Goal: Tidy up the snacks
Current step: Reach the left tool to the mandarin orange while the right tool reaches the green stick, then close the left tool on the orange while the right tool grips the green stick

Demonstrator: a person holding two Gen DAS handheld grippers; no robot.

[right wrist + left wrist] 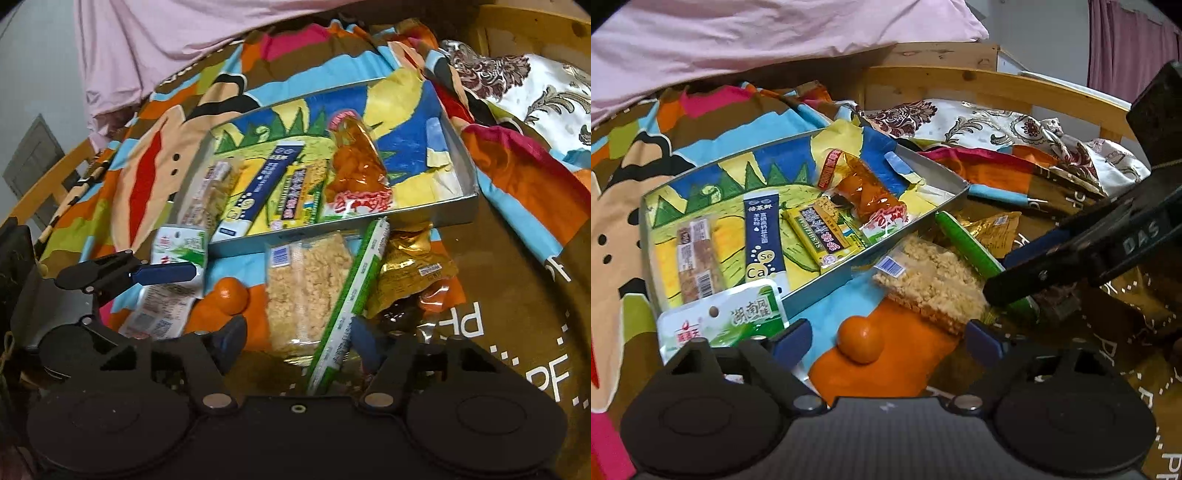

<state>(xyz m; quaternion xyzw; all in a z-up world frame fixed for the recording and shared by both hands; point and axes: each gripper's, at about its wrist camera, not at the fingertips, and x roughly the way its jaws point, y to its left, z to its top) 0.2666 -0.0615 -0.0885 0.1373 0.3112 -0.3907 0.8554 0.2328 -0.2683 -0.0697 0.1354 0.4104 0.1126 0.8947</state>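
Orange (pixel 859 339) between left gripper (pixel 886 341) jaws (apart), tin tray (pixel 875 254) beyond

We see a bed with a bright cartoon-print bedspread (pixel 635 206). Directly on it lie a shallow tray (pixel 820 280), a small orange (pixel 860 340), a puffed-rice bar (pixel 934 288), a green stick pack (pixel 971 247), a gold packet (pixel 993 230) and a green-and-white pouch (pixel 731 317).

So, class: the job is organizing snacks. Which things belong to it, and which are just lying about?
Belongs:
shallow metal tray
clear crumbly rice-cake packet
long green stick packet
gold foil pouch
small orange fruit
white-and-green sachet

Lying about:
pink sheet
floral cream cloth
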